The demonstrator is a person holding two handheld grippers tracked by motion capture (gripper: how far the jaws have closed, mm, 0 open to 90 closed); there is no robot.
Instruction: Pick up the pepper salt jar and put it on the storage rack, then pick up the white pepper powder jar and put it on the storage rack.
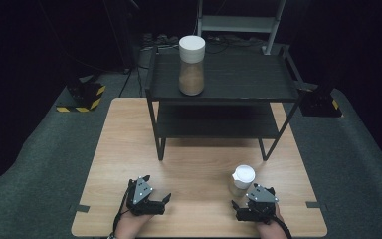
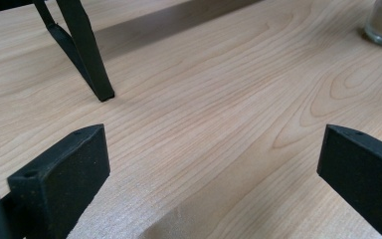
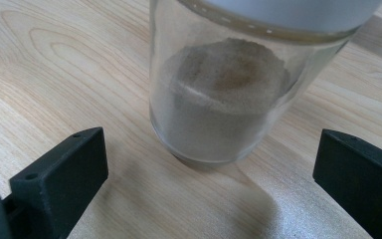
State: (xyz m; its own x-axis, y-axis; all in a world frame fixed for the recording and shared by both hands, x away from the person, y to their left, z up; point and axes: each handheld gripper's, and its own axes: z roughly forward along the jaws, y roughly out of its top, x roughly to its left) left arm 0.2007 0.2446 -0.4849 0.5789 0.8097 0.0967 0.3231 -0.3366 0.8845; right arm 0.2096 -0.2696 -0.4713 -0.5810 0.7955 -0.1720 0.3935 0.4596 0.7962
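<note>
- While the right hand-held gripper (image 1: 245,204) sat low on the bench (image 1: 129,149), its jaws were spread wide with nothing in them, lined up on the small jar (image 3: 219,99) just ahead.
- That small jar, white lid, sandy powder inside, stood upright on the bench near the front right, not touched yet.
- Left hand-held gripper (image 1: 155,197) was open too, empty, well apart from it.
- Further back, a bigger jar (image 1: 192,64) was already up on the black shelf rack (image 1: 229,79).
- So my guess: grab hadn't happened, lifting and shelving were all left.
</note>
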